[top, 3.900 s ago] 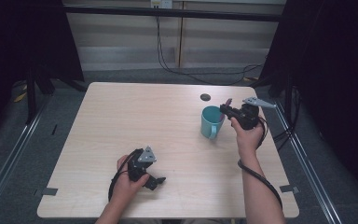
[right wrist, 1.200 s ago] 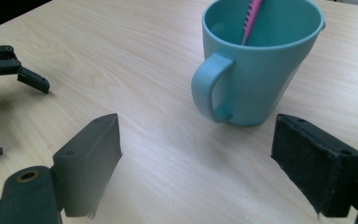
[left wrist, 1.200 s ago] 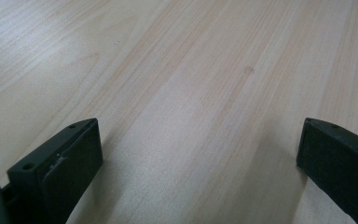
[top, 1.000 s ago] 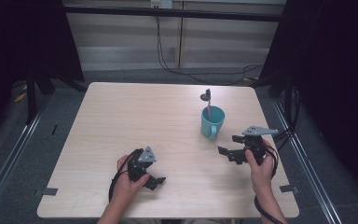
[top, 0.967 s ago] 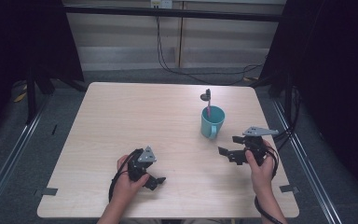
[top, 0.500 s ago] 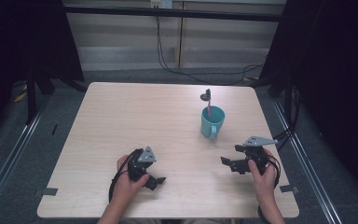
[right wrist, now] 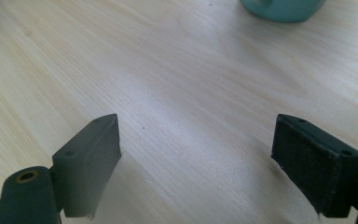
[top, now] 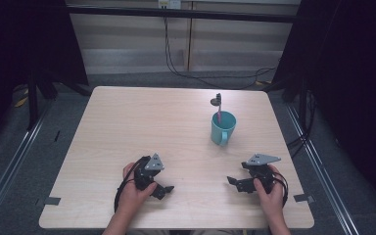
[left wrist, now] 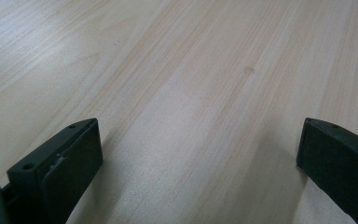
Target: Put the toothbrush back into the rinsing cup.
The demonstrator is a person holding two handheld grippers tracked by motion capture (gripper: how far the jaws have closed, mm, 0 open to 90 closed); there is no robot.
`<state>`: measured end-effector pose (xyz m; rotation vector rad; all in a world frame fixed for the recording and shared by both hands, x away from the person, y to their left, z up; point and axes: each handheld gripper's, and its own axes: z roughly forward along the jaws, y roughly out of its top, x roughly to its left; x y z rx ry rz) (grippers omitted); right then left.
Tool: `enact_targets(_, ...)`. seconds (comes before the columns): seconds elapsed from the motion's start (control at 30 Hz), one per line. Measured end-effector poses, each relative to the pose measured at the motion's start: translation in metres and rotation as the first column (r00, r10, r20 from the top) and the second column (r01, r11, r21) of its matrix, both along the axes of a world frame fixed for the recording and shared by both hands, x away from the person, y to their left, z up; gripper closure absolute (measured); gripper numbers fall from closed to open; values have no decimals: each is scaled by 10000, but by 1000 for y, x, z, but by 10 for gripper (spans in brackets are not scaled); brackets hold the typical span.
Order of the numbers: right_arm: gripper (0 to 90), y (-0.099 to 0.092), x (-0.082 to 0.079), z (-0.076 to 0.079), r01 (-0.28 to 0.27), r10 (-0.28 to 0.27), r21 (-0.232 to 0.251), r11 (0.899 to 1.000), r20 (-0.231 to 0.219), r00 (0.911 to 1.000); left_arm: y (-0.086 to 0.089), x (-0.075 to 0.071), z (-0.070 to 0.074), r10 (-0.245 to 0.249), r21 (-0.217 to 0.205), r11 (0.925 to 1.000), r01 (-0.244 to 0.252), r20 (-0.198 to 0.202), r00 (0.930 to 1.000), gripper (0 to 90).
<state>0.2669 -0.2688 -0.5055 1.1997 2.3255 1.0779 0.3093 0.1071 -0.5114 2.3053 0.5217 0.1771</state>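
High view: teal mug (top: 223,128) (no legible writing) well beyond both hand-held grippers, jaws apart.

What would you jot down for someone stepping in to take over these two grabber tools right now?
Left gripper: open, empty, resting low at the near left of the table.
Right gripper: open, empty, near right, pointing left.
Mug: teal, upright, right of centre, handle facing the person.
Spoon: pink handle, standing in the mug, dark end up.
Done: spoon sits in the mug.
Left: apparently nothing; both grippers are clear of the mug.
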Motion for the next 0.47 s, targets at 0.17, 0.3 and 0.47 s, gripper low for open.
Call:
enact_targets(0.17,139,5,-2,-6,-58,57,-364,9993,-31,10000,0,0,0,1,0,10000,-1,1,10000,0)
enact_targets(0.3,119,8,-2,-6,12,-13,-524,9986,-24,10000,0,0,0,3,-1,10000,-3,1,10000,0)
enact_targets(0.47,118,8,-1,-6,6,-8,-529,9986,-24,10000,0,0,0,3,-2,10000,-3,5,10000,0)
